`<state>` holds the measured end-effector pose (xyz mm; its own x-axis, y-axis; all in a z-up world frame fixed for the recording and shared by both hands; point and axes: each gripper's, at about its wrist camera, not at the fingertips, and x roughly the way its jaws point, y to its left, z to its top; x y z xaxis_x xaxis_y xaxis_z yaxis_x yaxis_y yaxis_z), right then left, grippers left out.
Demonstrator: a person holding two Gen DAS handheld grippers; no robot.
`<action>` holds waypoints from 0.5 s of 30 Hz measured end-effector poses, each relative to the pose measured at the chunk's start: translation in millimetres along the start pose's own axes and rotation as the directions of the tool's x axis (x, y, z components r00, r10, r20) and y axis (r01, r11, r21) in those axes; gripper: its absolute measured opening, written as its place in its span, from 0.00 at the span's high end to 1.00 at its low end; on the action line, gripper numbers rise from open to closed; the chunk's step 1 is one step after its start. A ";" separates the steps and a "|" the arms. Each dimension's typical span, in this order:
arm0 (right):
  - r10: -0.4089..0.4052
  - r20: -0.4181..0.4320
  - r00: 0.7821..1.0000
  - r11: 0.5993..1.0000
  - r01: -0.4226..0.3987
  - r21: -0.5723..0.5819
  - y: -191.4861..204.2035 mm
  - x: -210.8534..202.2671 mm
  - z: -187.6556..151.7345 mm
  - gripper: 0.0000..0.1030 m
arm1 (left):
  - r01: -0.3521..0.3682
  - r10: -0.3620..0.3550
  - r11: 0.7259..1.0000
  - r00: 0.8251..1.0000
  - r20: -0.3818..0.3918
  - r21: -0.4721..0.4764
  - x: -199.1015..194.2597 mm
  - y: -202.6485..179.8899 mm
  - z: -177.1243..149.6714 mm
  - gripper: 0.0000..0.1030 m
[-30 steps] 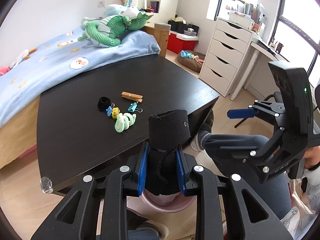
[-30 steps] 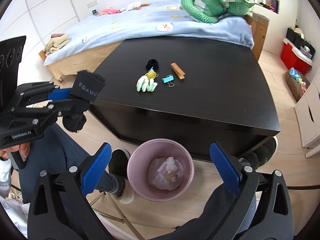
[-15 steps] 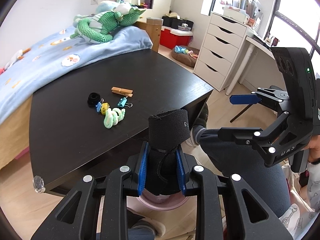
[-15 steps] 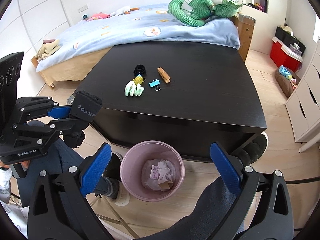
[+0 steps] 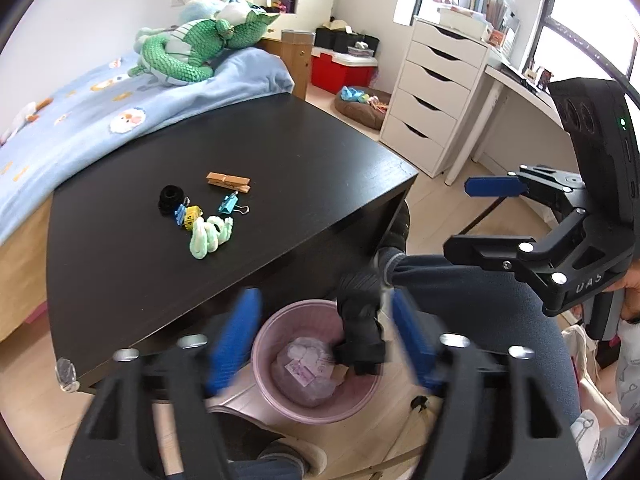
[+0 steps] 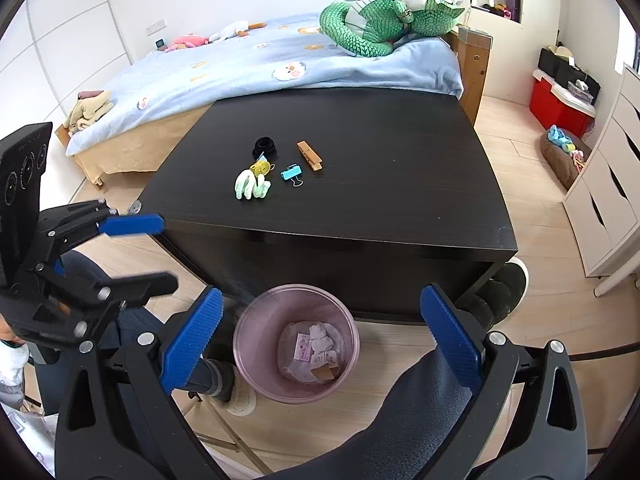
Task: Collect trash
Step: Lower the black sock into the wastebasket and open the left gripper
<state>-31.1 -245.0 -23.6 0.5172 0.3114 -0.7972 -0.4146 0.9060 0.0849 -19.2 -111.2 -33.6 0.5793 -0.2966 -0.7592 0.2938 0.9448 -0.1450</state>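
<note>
1. Left gripper (image 5: 326, 338), in the left wrist view, is opening its jaws above the pink trash bin (image 5: 280, 396). Its blurred blue pads stand well apart and press on nothing.
2. Between them a black fabric wrap (image 5: 360, 320) hangs free over the bin's right rim, its lower end already inside.
3. On the black desk (image 5: 120, 280), near the middle, lie a clothespin (image 5: 228, 182), a blue binder clip (image 5: 229, 205), a black ring (image 5: 172, 198) and a pale green coil (image 5: 210, 236).
4. Right gripper (image 6: 320, 344), in the right wrist view, stands wide open with nothing between its pads.
5. Below it the trash bin (image 6: 250, 360) sits on the floor just beside the desk's near edge, with crumpled paper (image 6: 316, 346) inside.
6. At the view's left side the left gripper (image 6: 144, 252) shows its fingers spread.
7. I cannot make out the wrap in this view.
</note>
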 end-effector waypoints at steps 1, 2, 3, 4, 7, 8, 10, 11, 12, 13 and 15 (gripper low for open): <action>0.001 0.000 1.000 1.000 -0.001 0.001 0.2 0.2 -0.4 0.05 | -0.004 0.004 1.000 1.000 0.010 -0.002 -1.0 0.5 0.2 0.15; 0.004 -0.001 1.000 1.000 -0.004 0.002 0.5 0.5 -0.8 0.05 | -0.012 0.012 1.000 1.000 0.018 -0.006 -2.1 1.3 0.2 0.13; 0.006 -0.001 1.000 1.000 -0.006 0.002 0.3 0.8 -1.0 0.05 | -0.020 0.021 1.000 1.000 0.018 -0.012 -2.3 2.5 0.7 0.12; 0.008 -0.002 1.000 1.000 -0.008 0.003 0.4 1.3 -1.0 0.05 | -0.026 0.026 0.999 1.000 0.017 -0.019 -2.4 4.2 1.1 0.11; 0.015 -0.002 1.000 1.000 -0.015 0.005 0.7 2.9 -0.5 0.05 | -0.054 0.055 0.998 0.998 0.027 -0.045 -5.4 10.9 0.7 0.07; 0.018 -0.002 1.000 1.000 -0.018 0.006 1.0 3.3 -0.4 0.05 | -0.060 0.062 0.997 0.998 0.026 -0.049 -5.8 12.8 0.9 0.07; 0.021 -0.003 1.000 1.000 -0.021 0.005 1.1 3.9 -0.1 0.04 | -0.076 0.077 0.995 0.997 0.025 -0.064 -7.0 17.4 0.7 0.07; 0.021 -0.003 1.000 1.000 -0.021 0.005 1.3 4.2 0.1 0.04 | -0.082 0.084 0.994 0.996 0.023 -0.069 -7.3 19.0 0.8 0.07; 0.022 -0.003 1.000 1.000 -0.022 0.004 1.5 4.2 0.3 0.04 | -0.084 0.086 0.994 0.996 0.022 -0.074 -7.6 21.0 1.1 0.07; 0.023 -0.002 1.000 1.000 -0.023 0.004 2.0 4.1 0.8 0.04 | -0.085 0.087 0.993 0.996 0.022 -0.079 -8.2 22.1 1.1 0.07; 0.025 -0.001 1.000 1.000 -0.025 0.001 3.3 4.0 1.8 0.04 | -0.088 0.091 0.992 0.996 0.024 -0.086 -10.0 24.3 0.9 0.07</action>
<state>-29.0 -240.2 -25.4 0.5062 0.3336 -0.7953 -0.4267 0.8982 0.1052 -17.2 -85.4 -28.9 0.6217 -0.2129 -0.7538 0.1750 0.9758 -0.1313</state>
